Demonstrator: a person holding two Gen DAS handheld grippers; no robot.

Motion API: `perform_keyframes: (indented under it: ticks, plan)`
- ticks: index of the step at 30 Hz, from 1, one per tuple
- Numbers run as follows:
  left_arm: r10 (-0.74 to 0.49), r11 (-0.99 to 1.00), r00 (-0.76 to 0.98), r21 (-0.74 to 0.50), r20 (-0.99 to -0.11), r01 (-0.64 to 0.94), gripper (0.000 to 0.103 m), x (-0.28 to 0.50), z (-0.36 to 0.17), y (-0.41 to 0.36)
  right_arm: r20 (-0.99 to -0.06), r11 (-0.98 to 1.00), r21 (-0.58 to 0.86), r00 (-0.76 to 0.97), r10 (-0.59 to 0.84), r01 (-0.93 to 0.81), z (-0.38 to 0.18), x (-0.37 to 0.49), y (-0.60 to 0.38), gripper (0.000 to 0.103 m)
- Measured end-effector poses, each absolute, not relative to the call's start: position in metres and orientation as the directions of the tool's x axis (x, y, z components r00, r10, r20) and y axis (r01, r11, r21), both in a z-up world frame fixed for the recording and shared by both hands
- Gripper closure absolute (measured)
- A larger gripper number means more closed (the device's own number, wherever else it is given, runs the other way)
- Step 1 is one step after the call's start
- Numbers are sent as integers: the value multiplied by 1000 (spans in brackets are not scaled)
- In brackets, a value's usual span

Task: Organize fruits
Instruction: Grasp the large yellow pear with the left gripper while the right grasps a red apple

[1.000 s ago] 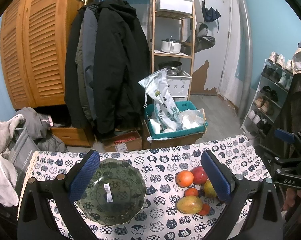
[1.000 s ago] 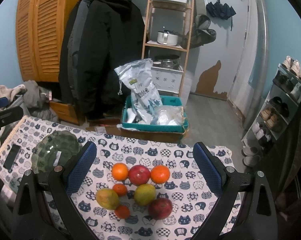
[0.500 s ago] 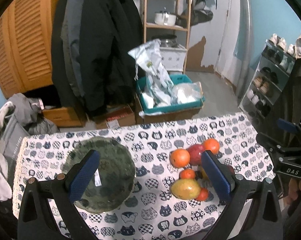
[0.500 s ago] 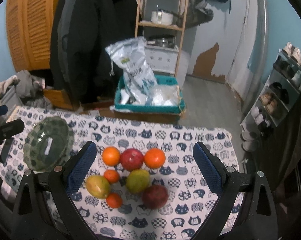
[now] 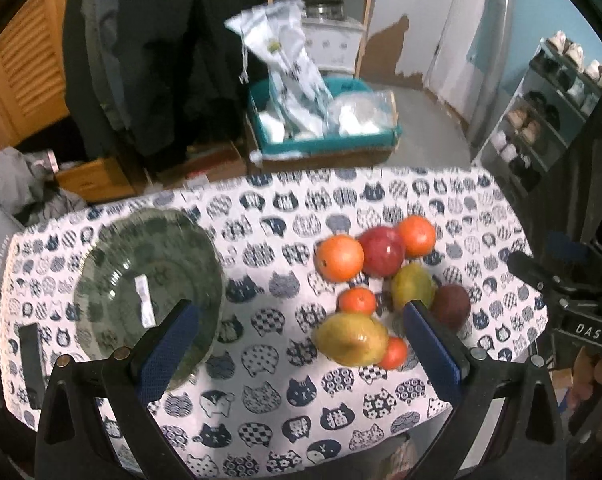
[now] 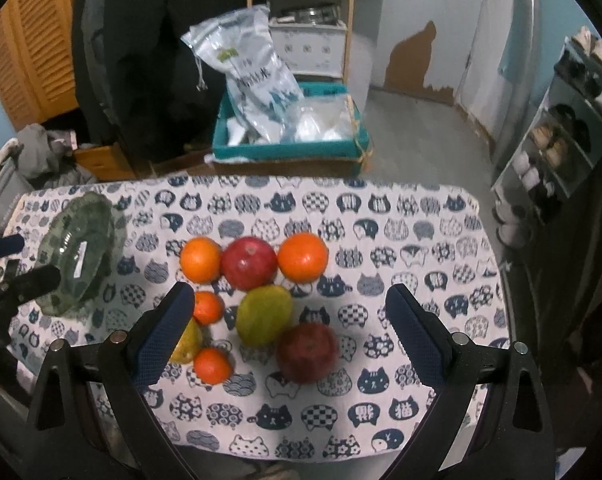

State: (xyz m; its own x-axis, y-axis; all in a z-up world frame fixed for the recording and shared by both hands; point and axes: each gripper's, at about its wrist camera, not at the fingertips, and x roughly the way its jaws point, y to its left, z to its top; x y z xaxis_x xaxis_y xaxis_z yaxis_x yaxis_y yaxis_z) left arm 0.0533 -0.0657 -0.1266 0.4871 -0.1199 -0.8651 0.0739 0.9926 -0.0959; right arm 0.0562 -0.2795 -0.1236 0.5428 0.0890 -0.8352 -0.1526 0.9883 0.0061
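A cluster of fruit lies on the cat-print tablecloth [image 6: 401, 240]: two oranges [image 6: 200, 260] [image 6: 303, 257], a red apple [image 6: 249, 262], a green-yellow mango [image 6: 264, 313], a dark red apple [image 6: 308, 351], two small tangerines [image 6: 207, 307] [image 6: 213, 365] and a yellow mango [image 5: 353, 338]. A green glass bowl [image 5: 149, 280] sits empty at the left. My left gripper [image 5: 301, 348] hangs open above the cloth between bowl and fruit. My right gripper [image 6: 285, 336] is open above the fruit, straddling the green mango and dark apple.
A dark flat object [image 5: 31, 356] lies on the cloth's left edge. Beyond the table stand a teal crate [image 6: 293, 148] with plastic bags, hanging coats [image 5: 161, 60], a wooden shelf and a shoe rack [image 6: 561, 128]. The right gripper's body [image 5: 573, 300] shows at the left wrist view's right edge.
Both grippers have tilted downward and come closer over the table; bowl and fruit now sit higher and larger in view. Both stay open, and no fruit has moved.
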Motion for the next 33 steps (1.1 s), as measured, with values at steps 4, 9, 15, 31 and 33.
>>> perform_keyframes:
  ticks: [4,9,15,31,33]
  plan:
    - [-106,994,439,-80,-892,77,1,59,-149,-76,-862,990,6,502,76,-139,-142,60,-284,8]
    - [-102,993,382,-72,-918,92,1,64,-174,-89,-892,991,11,447,69,-132,-168,65,-289,8]
    - [-127,991,302,-110,-945,72,1,72,-206,-99,-920,994,22,387,63,-110,-196,69,-300,8]
    - [-96,992,176,-79,-980,99,1,87,-265,-128,-965,991,86,240,108,-103,-257,77,-317,8]
    - [-104,991,160,-88,-982,104,1,89,-272,-129,-968,991,86,225,108,-105,-263,79,-316,8]
